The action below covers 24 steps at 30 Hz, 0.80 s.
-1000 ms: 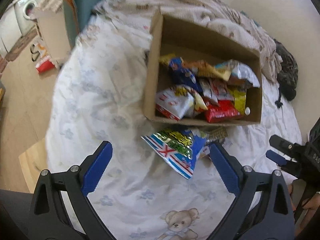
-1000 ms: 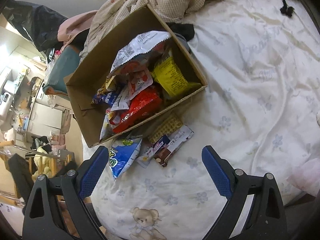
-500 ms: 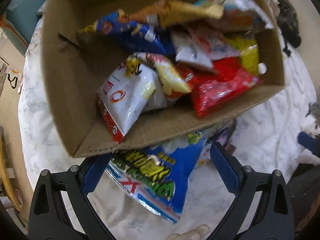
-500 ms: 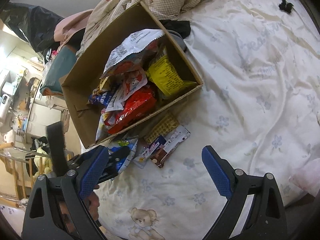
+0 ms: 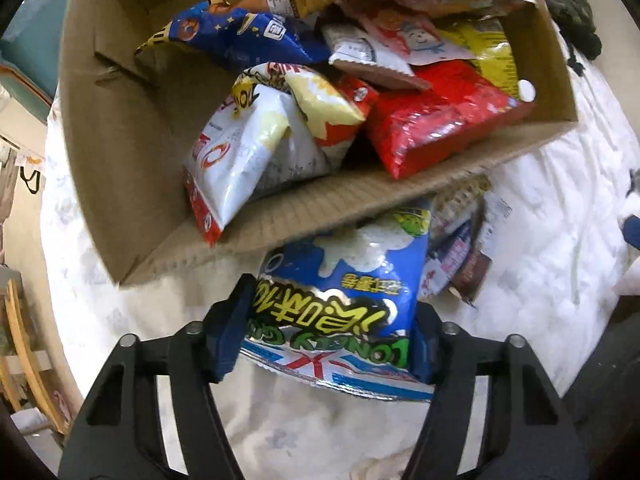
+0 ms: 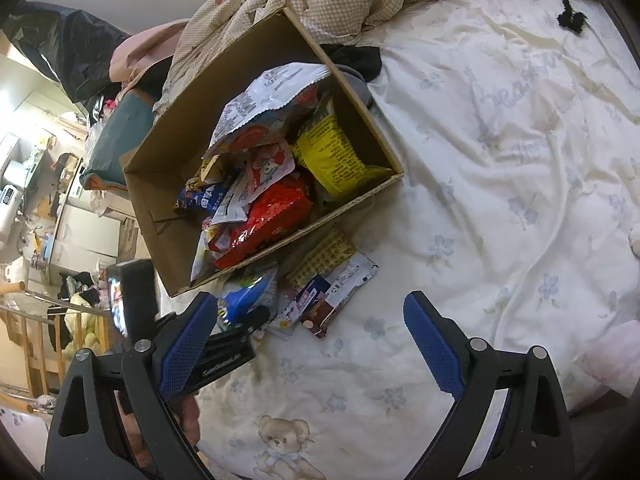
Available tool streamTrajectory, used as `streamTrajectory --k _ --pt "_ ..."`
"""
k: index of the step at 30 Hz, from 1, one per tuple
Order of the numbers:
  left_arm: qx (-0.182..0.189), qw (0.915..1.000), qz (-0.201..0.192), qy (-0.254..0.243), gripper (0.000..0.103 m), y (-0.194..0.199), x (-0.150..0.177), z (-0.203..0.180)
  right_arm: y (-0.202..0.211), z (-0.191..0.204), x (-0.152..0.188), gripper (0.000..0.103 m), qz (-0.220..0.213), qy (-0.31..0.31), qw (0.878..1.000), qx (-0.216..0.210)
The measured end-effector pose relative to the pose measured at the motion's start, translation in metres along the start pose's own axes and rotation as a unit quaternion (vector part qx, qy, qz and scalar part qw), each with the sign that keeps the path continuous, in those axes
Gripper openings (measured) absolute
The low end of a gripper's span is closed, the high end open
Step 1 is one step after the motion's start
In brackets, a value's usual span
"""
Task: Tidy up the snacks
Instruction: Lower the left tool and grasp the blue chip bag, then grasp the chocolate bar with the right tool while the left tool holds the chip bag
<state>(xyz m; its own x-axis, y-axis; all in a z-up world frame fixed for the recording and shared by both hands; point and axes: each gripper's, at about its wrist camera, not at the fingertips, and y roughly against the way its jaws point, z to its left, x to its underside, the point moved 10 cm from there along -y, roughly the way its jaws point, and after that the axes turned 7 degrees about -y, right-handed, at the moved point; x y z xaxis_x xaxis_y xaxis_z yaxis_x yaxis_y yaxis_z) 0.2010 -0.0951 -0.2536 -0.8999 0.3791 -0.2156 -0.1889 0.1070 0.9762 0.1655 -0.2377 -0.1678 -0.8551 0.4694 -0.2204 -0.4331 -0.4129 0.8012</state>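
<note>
Left gripper [image 5: 330,332]: jaws closing, about half spread, with the blue snack bag [image 5: 340,300] between them. Both blue pads lie against the bag's sides; whether they press it firmly cannot be told. The bag lies on the bed sheet [image 5: 540,208], just beside the near wall of the cardboard box [image 5: 120,160], its far end tucked under that wall's edge.

Right gripper [image 6: 308,344]: jaws spread wide, nothing between them, hanging over the sheet well apart from the box.

Box contents: a loose heap filling the right part, the left part bare cardboard. On top are a red packet [image 5: 440,124], a white bag [image 5: 240,152] with a red-orange swirl mark, a dark blue bag [image 5: 248,40] with stars, a yellow packet [image 6: 336,156] and a white printed wrapper [image 6: 272,96].

Outside the box, just right of the blue bag, lie several small wrappers [image 6: 332,292], one brown, one yellow-patterned.

Writing: the blue bag bears large yellow-green characters, upside down in the left wrist view, and a red cross on white stripes. Other print is too small to read.
</note>
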Motion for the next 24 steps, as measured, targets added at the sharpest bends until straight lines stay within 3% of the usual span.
streamTrajectory --k 6,11,17,24 --pt "-0.002 0.9999 -0.013 -0.008 0.058 0.031 0.014 -0.019 0.006 -0.008 -0.003 0.097 -0.008 -0.019 1.0 -0.003" --pt "0.018 0.9994 -0.03 0.0 0.058 0.066 0.03 -0.03 0.009 -0.011 -0.001 0.097 -0.008 -0.024 1.0 -0.005" --pt "-0.002 0.9978 -0.062 0.026 0.058 0.109 0.06 -0.009 0.009 -0.011 0.001 0.097 -0.007 -0.024 1.0 -0.002" --pt "-0.029 0.9911 -0.105 0.078 0.058 0.129 0.064 0.033 0.004 -0.01 0.009 0.097 -0.002 -0.012 1.0 0.017"
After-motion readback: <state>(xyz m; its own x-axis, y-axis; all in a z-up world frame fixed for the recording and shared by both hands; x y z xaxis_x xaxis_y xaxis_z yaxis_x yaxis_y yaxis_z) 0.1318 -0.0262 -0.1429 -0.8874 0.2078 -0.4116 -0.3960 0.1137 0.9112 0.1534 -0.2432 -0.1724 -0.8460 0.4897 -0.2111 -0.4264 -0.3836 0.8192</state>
